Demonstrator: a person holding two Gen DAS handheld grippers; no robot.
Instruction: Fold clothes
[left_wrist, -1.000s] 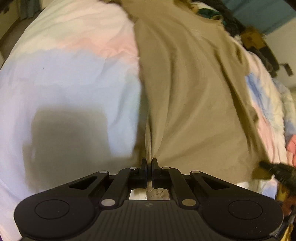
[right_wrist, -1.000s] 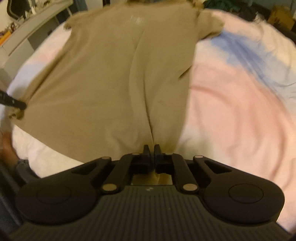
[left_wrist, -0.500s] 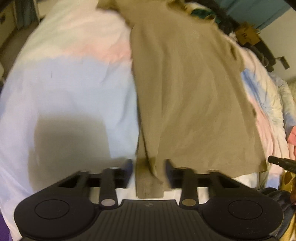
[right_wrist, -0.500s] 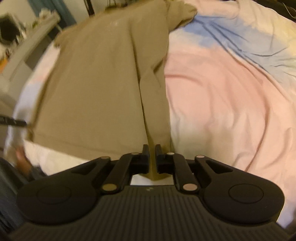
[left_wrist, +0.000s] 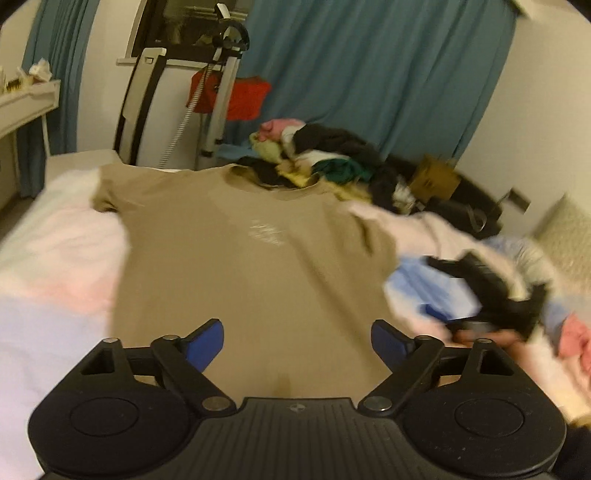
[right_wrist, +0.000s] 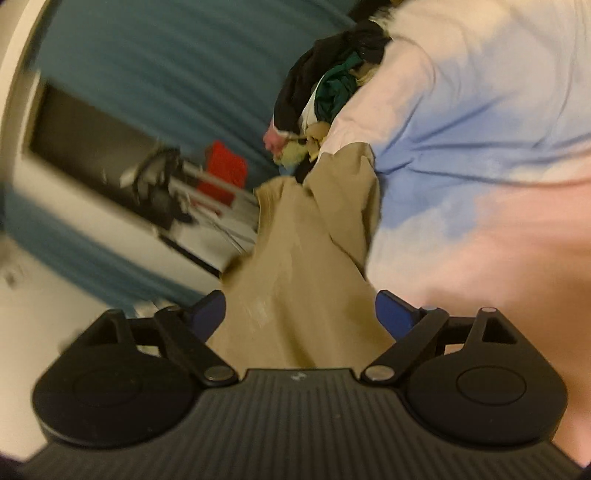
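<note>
Tan t-shirt (left_wrist: 243, 266) is lying spread out flat on the bed (left_wrist: 55, 266), collar toward the clothes pile (left_wrist: 325, 158). Left gripper (left_wrist: 297, 341) and right gripper (right_wrist: 301, 312) both have fingers spread wide, holding nothing, just above the shirt.

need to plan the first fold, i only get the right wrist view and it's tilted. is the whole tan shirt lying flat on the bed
Observer: Yes, in the left wrist view the tan shirt lies spread flat, collar at the far end, both sleeves out.
Operator: is the left one holding it
Observer: No, the left gripper has its jaws wide open over the near hem, gripping nothing.
Operator: where am i in that view
Observer: The right gripper hangs blurred beyond the shirt's right sleeve, over the bed cover.
</note>
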